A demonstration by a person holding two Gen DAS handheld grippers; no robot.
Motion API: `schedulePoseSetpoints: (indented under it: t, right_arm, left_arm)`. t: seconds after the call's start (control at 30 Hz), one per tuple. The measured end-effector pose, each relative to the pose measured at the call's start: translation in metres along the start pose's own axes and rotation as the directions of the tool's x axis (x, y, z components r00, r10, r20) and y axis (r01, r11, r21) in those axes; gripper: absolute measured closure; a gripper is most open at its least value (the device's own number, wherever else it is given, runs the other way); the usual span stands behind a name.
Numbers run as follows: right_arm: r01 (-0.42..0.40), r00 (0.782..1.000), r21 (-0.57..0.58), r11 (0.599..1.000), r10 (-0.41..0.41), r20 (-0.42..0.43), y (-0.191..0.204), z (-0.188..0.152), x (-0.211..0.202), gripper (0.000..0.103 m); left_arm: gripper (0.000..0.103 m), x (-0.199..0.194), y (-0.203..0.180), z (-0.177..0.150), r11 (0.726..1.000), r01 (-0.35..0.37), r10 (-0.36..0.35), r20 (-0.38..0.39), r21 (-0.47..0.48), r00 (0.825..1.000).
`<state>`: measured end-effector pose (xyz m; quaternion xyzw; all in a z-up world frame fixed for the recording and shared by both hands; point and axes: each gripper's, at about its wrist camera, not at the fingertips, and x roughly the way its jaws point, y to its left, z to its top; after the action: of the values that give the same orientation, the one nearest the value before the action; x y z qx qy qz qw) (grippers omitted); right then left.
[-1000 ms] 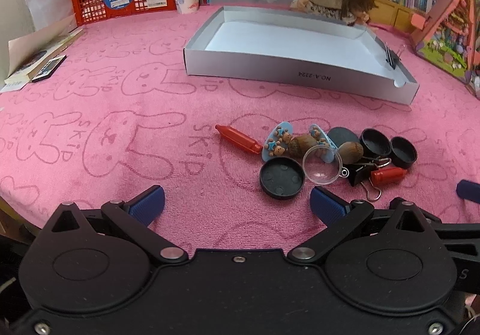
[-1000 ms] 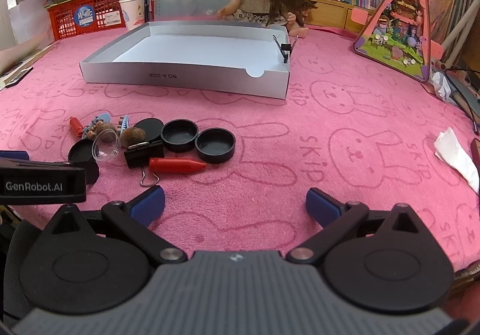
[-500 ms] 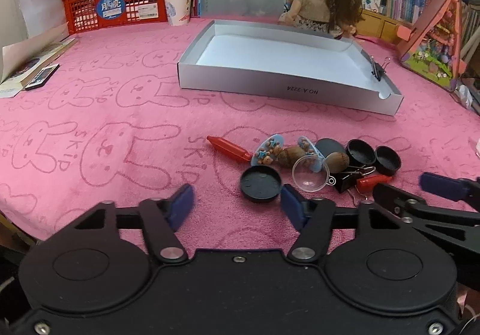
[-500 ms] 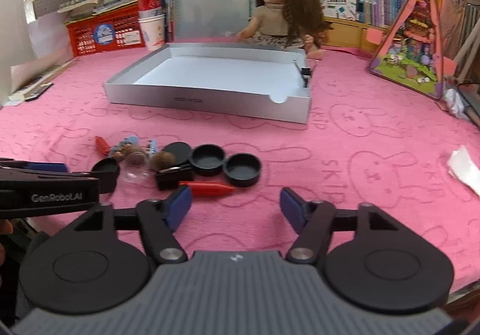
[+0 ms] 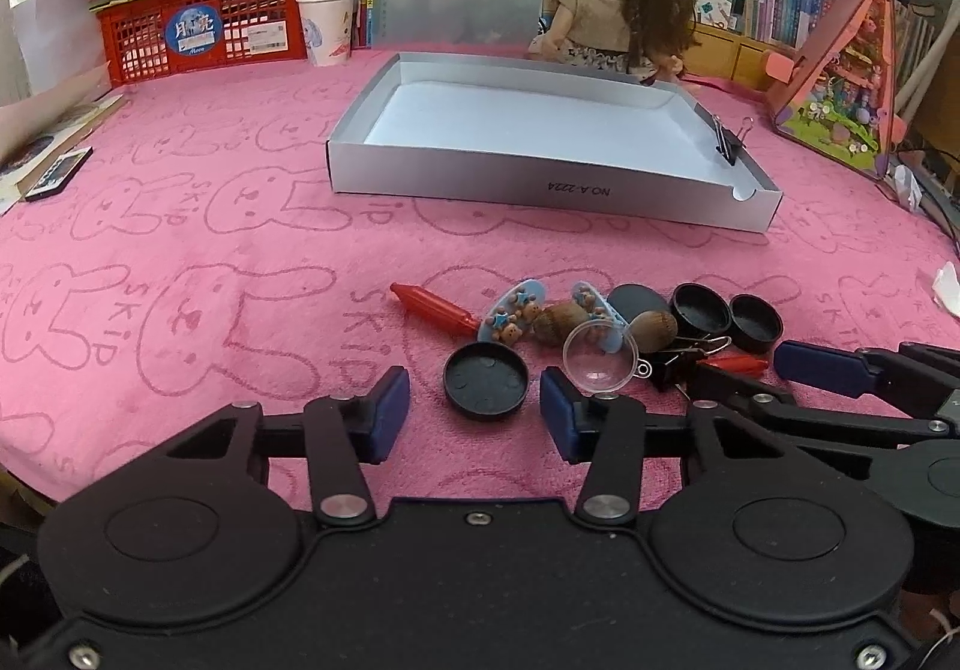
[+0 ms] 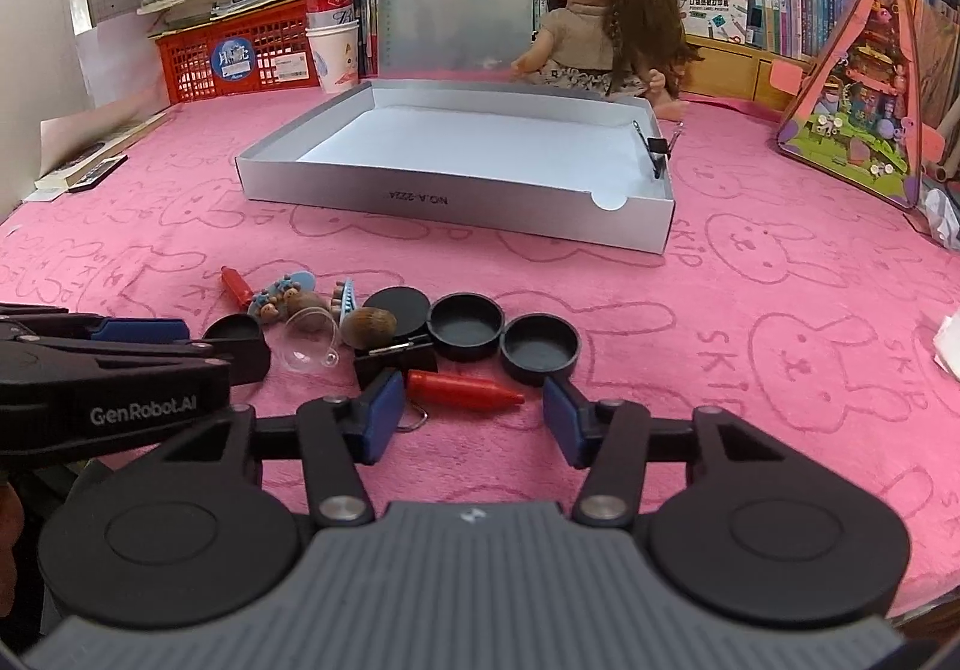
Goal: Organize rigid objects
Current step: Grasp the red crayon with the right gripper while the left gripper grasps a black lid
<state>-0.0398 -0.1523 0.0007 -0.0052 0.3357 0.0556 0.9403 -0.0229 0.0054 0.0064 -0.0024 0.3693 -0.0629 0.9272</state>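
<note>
A pile of small objects lies on the pink cloth in front of an empty silver tray (image 5: 540,184). My left gripper (image 5: 474,409) is closing, with a black cap (image 5: 486,388) lying in the gap just ahead of its pads, untouched. Beyond it are a red crayon (image 5: 432,307), bear hair clips (image 5: 513,313), a clear dome (image 5: 600,358) and two black cups (image 5: 699,307). My right gripper (image 6: 472,415) is also closing; a second red crayon (image 6: 462,391) lies between its tips, with no pad on it. A black binder clip (image 6: 393,355) sits beside that crayon.
A doll (image 6: 594,39) sits behind the tray, on whose right wall another binder clip (image 5: 729,141) is clipped. At the back left stand a red basket (image 5: 198,33), a can and a paper cup (image 5: 327,27). A pink toy house (image 6: 858,129) stands at the right.
Both grippers' jaws have narrowed from wide open. Both views have tilted up a little, and the black cap and the second crayon now sit between the fingertips.
</note>
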Motion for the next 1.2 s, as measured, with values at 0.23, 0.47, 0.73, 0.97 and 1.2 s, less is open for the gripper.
schedulePoseSetpoints:
  t: [0.23, 0.47, 0.73, 0.97, 1.2]
  right_arm:
    - [0.004, 1.0, 0.012, 1.0, -0.004, 0.002, 0.0023, 0.0003, 0.0011, 0.041]
    - [0.009, 1.0, 0.013, 1.0, -0.009, 0.003, 0.0028, 0.0003, 0.0016, 0.042]
    - [0.011, 1.0, 0.013, 1.0, -0.011, 0.003, 0.0031, 0.0003, 0.0014, 0.046]
    - [0.018, 1.0, 0.021, 1.0, -0.018, 0.002, 0.0022, 0.0011, 0.0012, 0.048]
    - [0.031, 0.999, 0.032, 0.999, -0.032, 0.014, 0.0051, 0.0001, 0.0037, 0.046]
  left_arm:
    - [0.056, 0.0027, -0.001, 0.0012, 1.0, 0.003, -0.003, 0.012, 0.007, 1.0]
    - [0.058, 0.0029, -0.0018, 0.0005, 1.0, -0.003, 0.002, 0.018, 0.017, 1.0]
    - [0.064, 0.0019, -0.0035, -0.0006, 1.0, -0.012, 0.011, 0.023, 0.022, 1.0]
    - [0.067, 0.0013, -0.0038, -0.001, 1.0, -0.014, 0.013, 0.026, 0.027, 1.0]
    - [0.067, 0.0011, -0.0037, -0.0012, 0.999, -0.016, 0.015, 0.025, 0.031, 1.0]
